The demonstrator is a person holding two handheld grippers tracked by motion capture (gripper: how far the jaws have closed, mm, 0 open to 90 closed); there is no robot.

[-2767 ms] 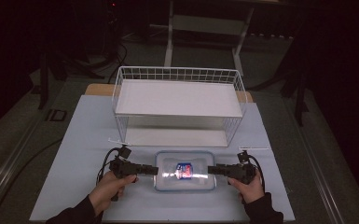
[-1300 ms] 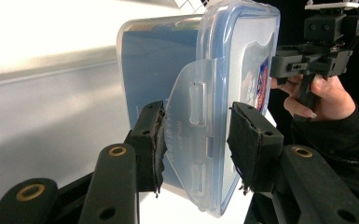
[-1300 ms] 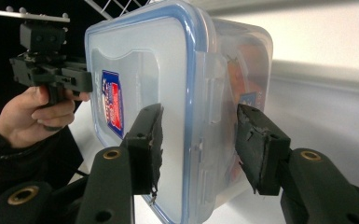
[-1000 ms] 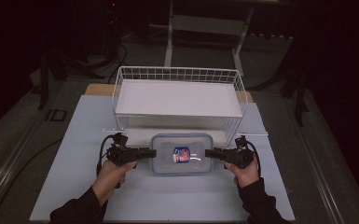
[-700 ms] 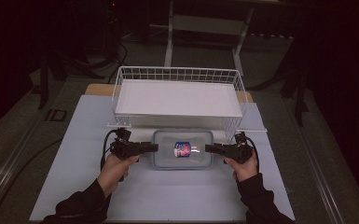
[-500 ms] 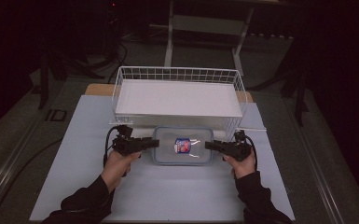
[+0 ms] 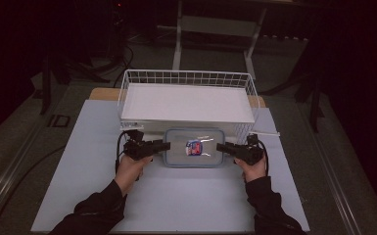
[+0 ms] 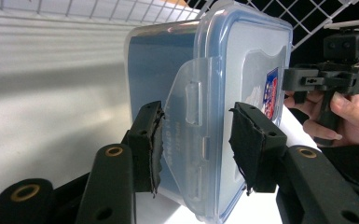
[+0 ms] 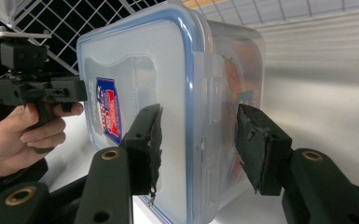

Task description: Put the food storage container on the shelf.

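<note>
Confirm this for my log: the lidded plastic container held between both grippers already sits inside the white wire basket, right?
Not inside. The high view shows the container in front of the wire basket, outside its near wall, held at its ends by the left gripper and right gripper.

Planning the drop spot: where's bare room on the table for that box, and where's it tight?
Free: the white mat between the two forearms, and its left and right margins beside the hands. The wire basket floor also looks bare. Tight: the strip between box and basket front.
</note>
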